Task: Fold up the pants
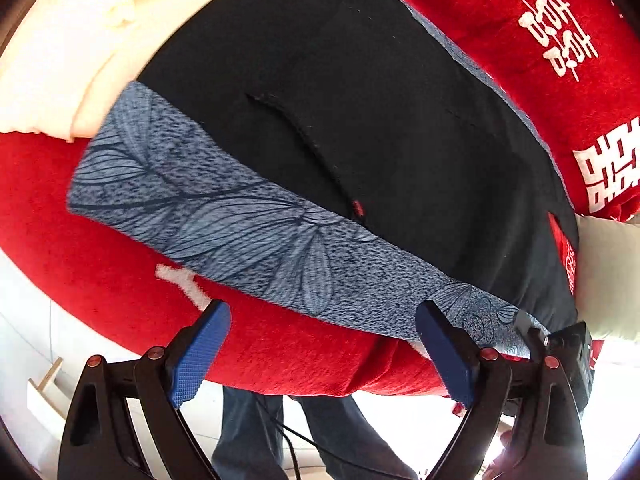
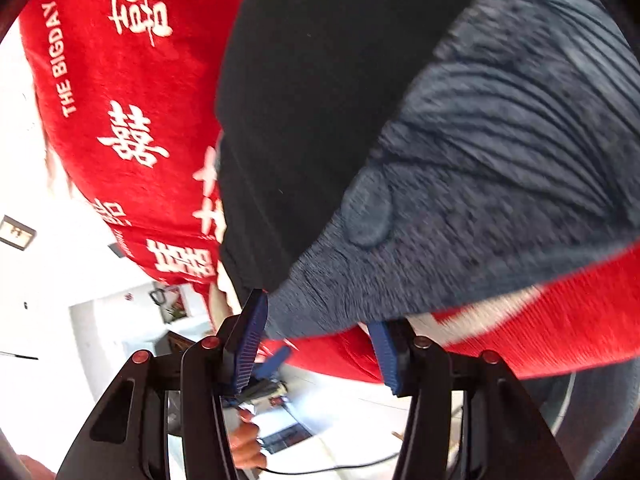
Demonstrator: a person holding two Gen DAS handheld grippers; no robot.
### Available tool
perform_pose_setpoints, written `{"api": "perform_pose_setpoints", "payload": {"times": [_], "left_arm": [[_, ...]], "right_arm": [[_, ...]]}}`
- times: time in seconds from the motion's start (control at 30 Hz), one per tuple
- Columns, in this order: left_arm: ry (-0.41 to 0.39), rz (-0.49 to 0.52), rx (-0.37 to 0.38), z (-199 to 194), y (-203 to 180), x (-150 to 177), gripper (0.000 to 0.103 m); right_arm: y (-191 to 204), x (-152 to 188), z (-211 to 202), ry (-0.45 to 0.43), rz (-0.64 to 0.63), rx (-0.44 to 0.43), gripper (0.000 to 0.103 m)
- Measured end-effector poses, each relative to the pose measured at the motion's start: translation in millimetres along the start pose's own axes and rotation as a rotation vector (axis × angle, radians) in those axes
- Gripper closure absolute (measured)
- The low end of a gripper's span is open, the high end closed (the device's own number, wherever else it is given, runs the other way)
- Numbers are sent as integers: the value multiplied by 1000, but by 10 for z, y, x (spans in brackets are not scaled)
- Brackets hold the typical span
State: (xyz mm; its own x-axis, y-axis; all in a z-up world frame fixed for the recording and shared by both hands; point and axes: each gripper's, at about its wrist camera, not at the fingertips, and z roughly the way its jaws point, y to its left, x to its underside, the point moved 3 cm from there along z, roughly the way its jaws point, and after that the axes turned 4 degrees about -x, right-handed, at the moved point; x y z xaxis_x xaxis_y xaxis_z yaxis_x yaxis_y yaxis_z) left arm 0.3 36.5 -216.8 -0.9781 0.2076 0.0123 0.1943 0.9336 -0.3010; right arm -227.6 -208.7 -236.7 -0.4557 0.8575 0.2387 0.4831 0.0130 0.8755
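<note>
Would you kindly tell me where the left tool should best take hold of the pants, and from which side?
Probably the grey patterned band of the pants, along its near edge. That edge lies flat on the red blanket just ahead of the open left tool, so come from the near side and pinch the hem.

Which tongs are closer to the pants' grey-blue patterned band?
Right. The right tongs have the grey-blue patterned band between their pads; the left tongs hang open just short of its edge.

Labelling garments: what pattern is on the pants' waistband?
The waistband is mottled blue-grey with dark, fine-lined leaf or petal outlines; clearest in the left wrist view.
</note>
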Motion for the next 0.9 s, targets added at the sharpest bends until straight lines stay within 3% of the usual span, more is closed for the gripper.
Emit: {"api": "perform_pose_setpoints", "payload": {"times": [0.03,0.07,0.13,0.27,0.43,0.47,0.5,0.53,0.63,0.8,0.9], "left_arm": [[5,-3,9,16,-29,3,9],[8,-7,17,24,-36,3,9],[17,-38,59,39,-72,-9,9],[5,-110,123,33,-79,-40,9],[-68,-245,151,-32,135,-375,11],[-85,-284,161,-50,174,-451,20],[-88,-297,169,-63,186,-487,46],[-78,-297,179,-64,198,-521,60],[-84,-257,166,-104,177,-611,88],[-129,-174,169,-484,-82,-819,88],[-161,-126,170,-669,-321,-1135,88]], "right_arm": [[7,-17,13,-7,13,-21,62],[46,-38,5,-15,25,-33,81],[158,-58,-34,-22,25,-45,93],[512,-37,-153,-7,-32,-92,93],[770,-53,-152,11,-66,-99,93],[784,-60,-149,17,-71,-87,93],[779,-68,-136,20,-70,-80,93],[760,-70,-135,23,-65,-69,93],[740,-75,-132,24,-63,-22,93],[1114,-237,-185,16,-170,51,93],[1457,-495,-166,34,-263,77,93]]}}
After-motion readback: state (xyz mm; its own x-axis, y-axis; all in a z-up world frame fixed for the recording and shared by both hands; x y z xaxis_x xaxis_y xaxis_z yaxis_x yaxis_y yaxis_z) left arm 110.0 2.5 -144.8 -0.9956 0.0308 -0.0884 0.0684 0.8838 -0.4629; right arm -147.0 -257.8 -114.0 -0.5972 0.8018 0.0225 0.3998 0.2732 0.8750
